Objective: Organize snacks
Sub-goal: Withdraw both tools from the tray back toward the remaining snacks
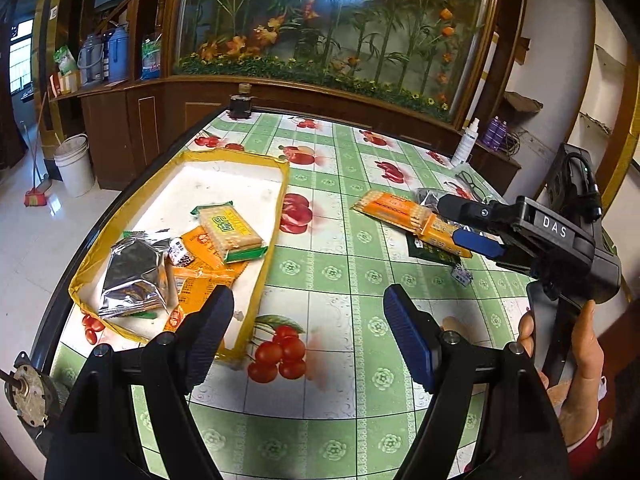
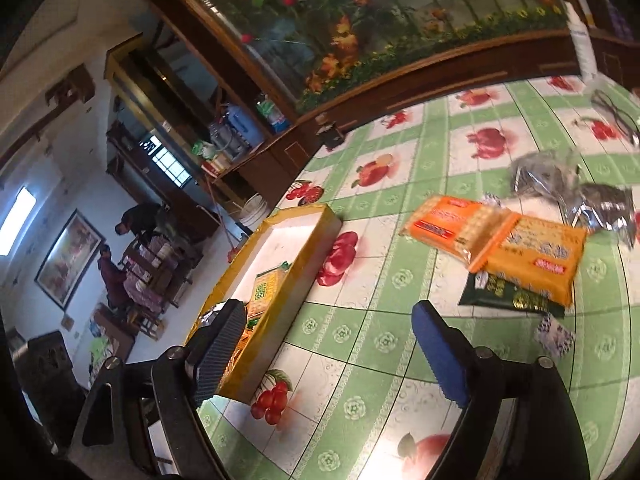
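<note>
Both your grippers are spread and empty: left gripper (image 1: 308, 320) near the tray (image 1: 276, 220), right gripper (image 2: 328, 344) facing the loose pile. Farther right lies the orange cracker pack (image 2: 444, 222): light, crinkly, brittle inside. Pinch across its narrow width, gently.

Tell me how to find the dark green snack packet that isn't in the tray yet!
Start at the yellow-edged tray on the fruit-print tablecloth, then look right to the loose pile of snacks. The dark green packet lies flat, partly under the orange cracker packs. It is the only dark wrapper there, with gold print.
</note>
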The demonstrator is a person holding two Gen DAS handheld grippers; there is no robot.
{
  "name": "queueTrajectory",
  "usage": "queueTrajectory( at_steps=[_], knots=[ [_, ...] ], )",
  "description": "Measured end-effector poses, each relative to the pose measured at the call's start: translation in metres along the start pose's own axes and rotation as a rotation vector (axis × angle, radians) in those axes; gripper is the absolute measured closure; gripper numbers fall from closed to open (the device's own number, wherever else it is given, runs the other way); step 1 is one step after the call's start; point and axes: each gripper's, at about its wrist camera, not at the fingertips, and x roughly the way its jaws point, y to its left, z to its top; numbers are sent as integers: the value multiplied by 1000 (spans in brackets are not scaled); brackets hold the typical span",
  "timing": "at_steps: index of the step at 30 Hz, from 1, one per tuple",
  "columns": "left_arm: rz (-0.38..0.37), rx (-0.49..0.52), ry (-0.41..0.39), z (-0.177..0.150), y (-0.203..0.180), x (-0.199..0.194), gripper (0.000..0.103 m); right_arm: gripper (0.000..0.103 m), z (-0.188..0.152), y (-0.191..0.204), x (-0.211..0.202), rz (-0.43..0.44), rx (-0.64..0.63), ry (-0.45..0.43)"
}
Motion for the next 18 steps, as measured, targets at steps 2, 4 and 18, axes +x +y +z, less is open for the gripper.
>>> queueTrajectory(
  at_steps=[2,4,18],
  knots=[
    [-10,-3,-1,0,-2,-1,26,15,-2,-2,-3,20,24,9],
    [-38,-13,0,-1,-7,-1,26,15,-2,1,-7,30,36,4],
    [-2,-104,-217,0,-78,-23,25,5,-10,45,-71,8,32,-398]
  ],
)
